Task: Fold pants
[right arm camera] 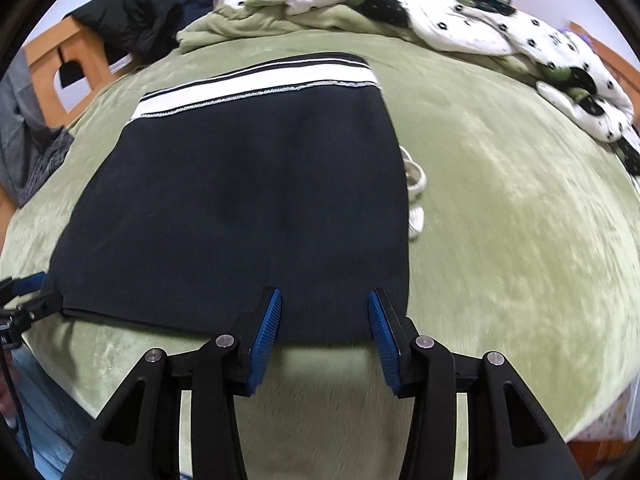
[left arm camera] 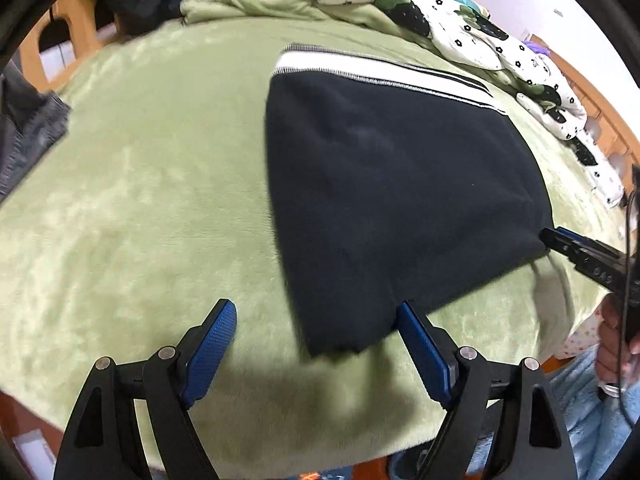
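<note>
Left wrist view: left gripper (left arm camera: 316, 316) fingers spread wide, empty, beside the folded pants' (left arm camera: 400, 184) near corner on the green bed (left arm camera: 140, 200). Right wrist view: right gripper (right arm camera: 325, 308) fingers partly apart over the near hem, grip uncertain. Farther back, white waistband (right arm camera: 256, 80), patterned quilt (right arm camera: 500, 28); no legible writing.

Folded pants (left arm camera: 400, 200) on green blanket (left arm camera: 140, 200)

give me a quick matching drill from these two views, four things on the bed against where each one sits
Things:
1. pants
2. flowered quilt
3. black jacket
4. white cord

Places:
A. bunched along the far edge of the green blanket
B. poking out from the pants' right edge
C. draped on the wooden bed frame, far left
D. flat in the middle, striped waistband away from the grippers

Pairs: 1-D, 2-A, 3-C, 4-B
</note>
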`<state>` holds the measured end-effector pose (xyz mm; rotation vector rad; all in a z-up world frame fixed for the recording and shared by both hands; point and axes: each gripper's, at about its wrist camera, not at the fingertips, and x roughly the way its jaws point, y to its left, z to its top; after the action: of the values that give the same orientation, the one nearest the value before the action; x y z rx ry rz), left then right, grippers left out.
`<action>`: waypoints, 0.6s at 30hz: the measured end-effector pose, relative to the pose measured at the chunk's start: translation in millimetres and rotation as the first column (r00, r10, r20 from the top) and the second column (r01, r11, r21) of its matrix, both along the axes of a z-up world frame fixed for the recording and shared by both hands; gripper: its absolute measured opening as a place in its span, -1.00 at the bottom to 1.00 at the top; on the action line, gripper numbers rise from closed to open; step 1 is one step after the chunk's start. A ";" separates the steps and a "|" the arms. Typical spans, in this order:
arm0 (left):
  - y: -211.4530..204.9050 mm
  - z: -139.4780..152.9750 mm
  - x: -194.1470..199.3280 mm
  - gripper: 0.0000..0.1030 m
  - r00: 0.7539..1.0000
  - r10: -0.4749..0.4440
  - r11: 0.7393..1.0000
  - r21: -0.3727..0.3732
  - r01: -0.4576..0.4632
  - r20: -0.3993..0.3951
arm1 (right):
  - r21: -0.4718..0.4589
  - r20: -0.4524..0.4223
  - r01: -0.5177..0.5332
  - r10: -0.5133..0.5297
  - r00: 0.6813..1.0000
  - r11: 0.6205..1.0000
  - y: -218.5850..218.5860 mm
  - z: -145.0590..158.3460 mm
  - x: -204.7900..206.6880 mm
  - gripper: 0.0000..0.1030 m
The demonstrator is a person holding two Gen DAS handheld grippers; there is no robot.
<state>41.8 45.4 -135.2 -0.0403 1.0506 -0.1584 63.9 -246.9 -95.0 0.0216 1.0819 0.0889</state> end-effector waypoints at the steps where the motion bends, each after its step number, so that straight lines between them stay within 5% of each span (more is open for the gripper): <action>1: -2.9 6.1 -7.8 0.53 1.000 0.005 0.999 0.034 -0.005 0.025 | 0.019 -0.004 0.010 -0.010 1.000 1.000 -0.2 3.1 -4.4 -0.12; 10: -0.9 64.2 -56.5 0.56 0.989 0.034 0.999 -0.038 -0.029 0.141 | 0.016 0.051 -0.003 0.002 0.999 1.000 19.7 52.2 -54.6 -0.11; 13: 1.2 75.6 -72.3 0.56 0.986 0.046 0.997 -0.066 -0.036 0.157 | 0.020 0.073 0.016 -0.017 0.997 1.000 21.1 69.3 -74.3 0.44; 18: 2.4 82.6 -84.2 0.57 0.985 0.064 0.993 -0.107 -0.047 0.161 | -0.026 0.149 0.002 0.002 0.989 1.000 29.5 102.9 -100.6 0.83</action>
<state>-42.4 47.7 -52.6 -0.1477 0.8752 -0.1626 -36.6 -217.4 7.9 -0.0088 0.9336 0.0749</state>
